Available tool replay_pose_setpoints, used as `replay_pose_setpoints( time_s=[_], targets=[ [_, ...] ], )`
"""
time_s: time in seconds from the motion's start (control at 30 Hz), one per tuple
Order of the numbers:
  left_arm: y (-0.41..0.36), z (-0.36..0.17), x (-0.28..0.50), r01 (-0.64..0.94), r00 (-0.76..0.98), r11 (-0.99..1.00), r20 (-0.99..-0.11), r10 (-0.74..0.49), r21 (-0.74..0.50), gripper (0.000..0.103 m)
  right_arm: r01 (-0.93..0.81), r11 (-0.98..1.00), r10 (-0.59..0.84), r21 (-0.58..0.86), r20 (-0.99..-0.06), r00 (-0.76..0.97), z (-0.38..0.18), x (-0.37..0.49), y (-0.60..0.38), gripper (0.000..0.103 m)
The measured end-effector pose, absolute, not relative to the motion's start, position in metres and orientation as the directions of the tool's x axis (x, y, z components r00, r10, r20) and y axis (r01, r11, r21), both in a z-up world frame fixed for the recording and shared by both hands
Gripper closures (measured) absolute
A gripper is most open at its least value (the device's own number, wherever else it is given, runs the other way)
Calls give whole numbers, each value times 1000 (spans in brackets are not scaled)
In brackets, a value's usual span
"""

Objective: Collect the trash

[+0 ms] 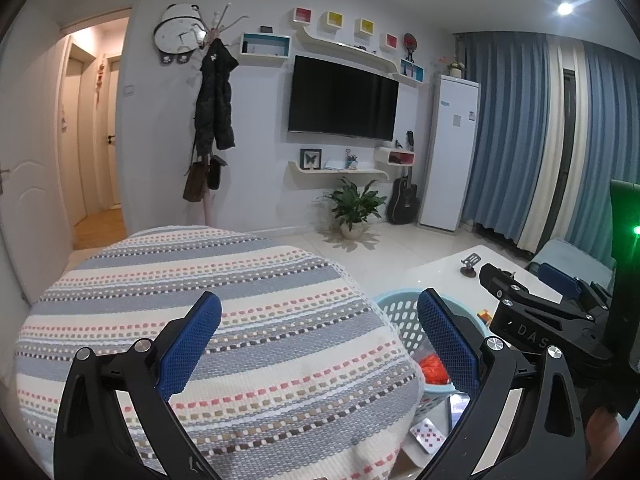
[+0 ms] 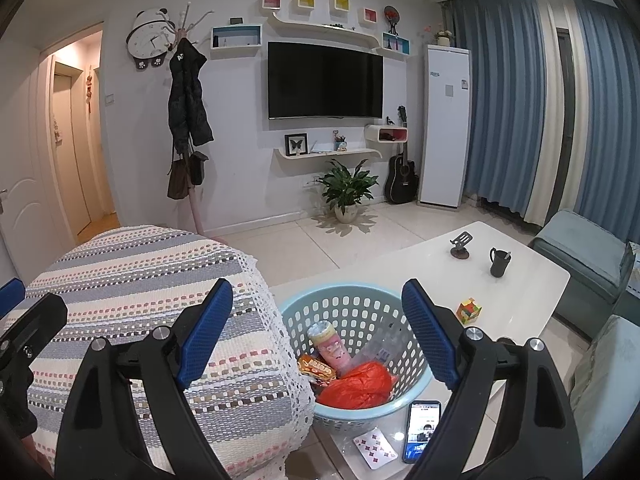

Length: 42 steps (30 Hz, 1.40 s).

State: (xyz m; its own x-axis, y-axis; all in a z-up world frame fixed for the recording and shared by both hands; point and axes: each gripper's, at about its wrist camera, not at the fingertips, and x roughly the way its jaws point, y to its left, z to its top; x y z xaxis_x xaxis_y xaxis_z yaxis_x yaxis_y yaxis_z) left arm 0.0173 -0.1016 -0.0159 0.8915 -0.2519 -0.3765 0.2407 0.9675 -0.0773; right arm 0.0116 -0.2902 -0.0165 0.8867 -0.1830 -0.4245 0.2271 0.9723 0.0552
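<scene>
Left wrist view: the left gripper (image 1: 318,344) hangs over a striped woven throw (image 1: 224,320) with its jaws spread wide and nothing between them. The pale blue laundry-style basket (image 1: 394,308) sits toward 3 o'clock of the jaws, half hidden by the right-hand finger, with a scrap of orange plastic bag (image 1: 434,370) showing inside. A playing card (image 1: 428,434) lies on the white table (image 1: 448,268) at about 5 o'clock. The right gripper's black body fills the frame at 3 o'clock.

Right wrist view: the right gripper (image 2: 318,332) is also wide open and empty, poised above the basket (image 2: 360,308). Inside it lie the orange plastic bag (image 2: 356,386), a pink tube-shaped snack can (image 2: 332,346), a yellow-and-red wrapper (image 2: 318,368) and something clear (hard to tell what). Just beside the basket at 5 o'clock are the playing card (image 2: 376,446) and a lit phone (image 2: 422,430); a puzzle cube (image 2: 469,310) at 3 o'clock and a black mug (image 2: 498,262) at 1 o'clock stand farther off.

My judgement: this is between pickups, with several pieces already binned. The next move calls for choosing what really is trash (perhaps the card, hardly the phone), then lowering open jaws flat to it, a thin target on a glossy table.
</scene>
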Motion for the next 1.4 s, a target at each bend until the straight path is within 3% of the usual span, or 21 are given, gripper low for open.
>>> replay_pose_setpoints(
  time_s=[1.4],
  targets=[
    [-103,-14,15,194,907,980,-373,-196,-42,8,209,977,-168,48,-429,887,-14,13,-281,18]
  ],
)
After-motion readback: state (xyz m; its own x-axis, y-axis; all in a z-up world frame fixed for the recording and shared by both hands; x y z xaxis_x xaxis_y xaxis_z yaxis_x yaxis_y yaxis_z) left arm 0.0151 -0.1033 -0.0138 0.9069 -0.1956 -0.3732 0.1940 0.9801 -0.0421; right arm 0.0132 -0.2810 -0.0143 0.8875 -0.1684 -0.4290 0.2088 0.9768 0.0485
